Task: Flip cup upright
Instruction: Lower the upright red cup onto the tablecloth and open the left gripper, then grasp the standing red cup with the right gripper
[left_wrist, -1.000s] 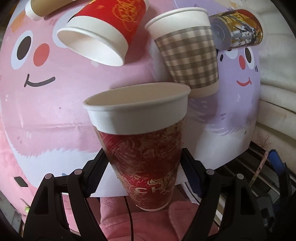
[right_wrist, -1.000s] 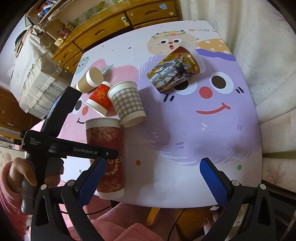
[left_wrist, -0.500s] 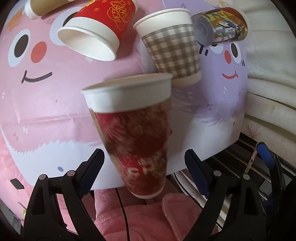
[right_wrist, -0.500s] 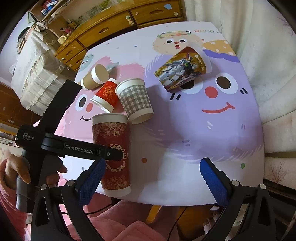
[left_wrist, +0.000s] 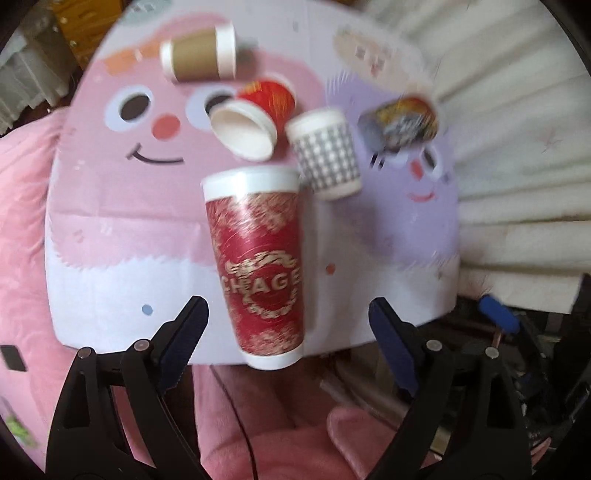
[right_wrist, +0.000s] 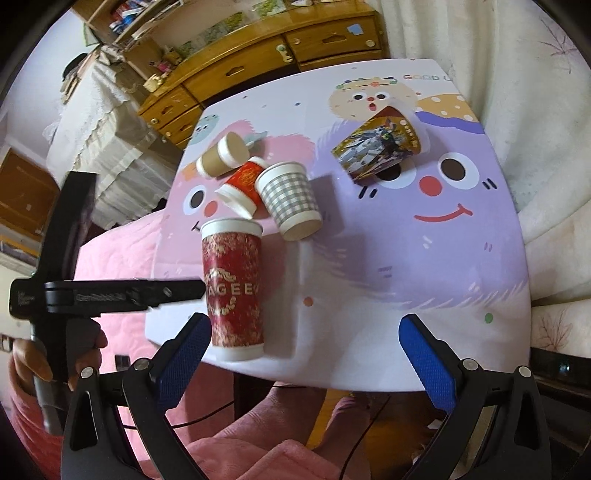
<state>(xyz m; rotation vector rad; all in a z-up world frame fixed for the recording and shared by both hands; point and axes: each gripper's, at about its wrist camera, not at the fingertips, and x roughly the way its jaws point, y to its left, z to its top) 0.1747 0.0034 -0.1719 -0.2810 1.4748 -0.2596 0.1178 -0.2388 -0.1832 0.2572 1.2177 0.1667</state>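
A tall dark-red cup stands upright near the table's front edge, also in the right wrist view. My left gripper is open, pulled back from the cup, which stands apart between and beyond the fingers. From the right wrist view its black body sits left of the cup. My right gripper is open and empty above the front edge. A checked cup stands upside down. A small red cup, a brown cup and a picture-printed cup lie on their sides.
The table has a pink and purple cartoon top. A wooden dresser stands behind it. White cushions lie to the right, pink bedding to the left. My pink-sleeved lap is below the front edge.
My left gripper has opened, let go of the tall red cup and drawn back from it. The cup stays upright on the table. The right gripper has hardly moved.
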